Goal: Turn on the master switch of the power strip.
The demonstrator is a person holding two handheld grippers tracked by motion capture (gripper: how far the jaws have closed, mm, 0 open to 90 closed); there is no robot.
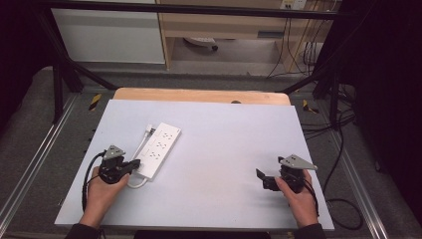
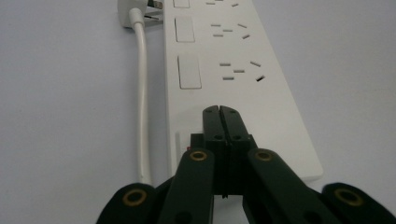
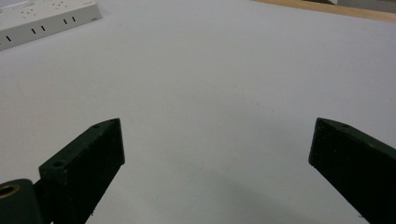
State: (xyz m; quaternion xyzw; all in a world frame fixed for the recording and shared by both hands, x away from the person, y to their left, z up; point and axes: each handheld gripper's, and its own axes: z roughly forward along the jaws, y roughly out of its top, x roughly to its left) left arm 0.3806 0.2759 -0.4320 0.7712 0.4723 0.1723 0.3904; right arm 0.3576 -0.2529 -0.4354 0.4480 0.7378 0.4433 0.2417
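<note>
Two grippers are resting over a pale blue table top (image 1: 219, 144), one in each of the person's hands. The left gripper (image 1: 133, 164) is sitting with its jaws clenched flat together, nothing between them, and its tips are hovering right at the near end of a white power strip (image 1: 159, 149). In the left gripper view that gripper (image 2: 220, 109) is pointing along the strip (image 2: 261, 88), which is stretching straight away ahead of the closed tips, sockets and switches running off into the distance. Just to the left of the jaws, the strip's white cable (image 2: 141, 93) is lying alongside the strip's edge, leading up to a plug (image 2: 135, 11) far ahead.

The right gripper (image 1: 261, 178) is lying well apart from the strip, jaws released and spread wide. In the right gripper view this gripper (image 3: 217, 140) is showing bare table between its jaws, with the strip (image 3: 42, 18) far off, ahead and to the left.
</note>
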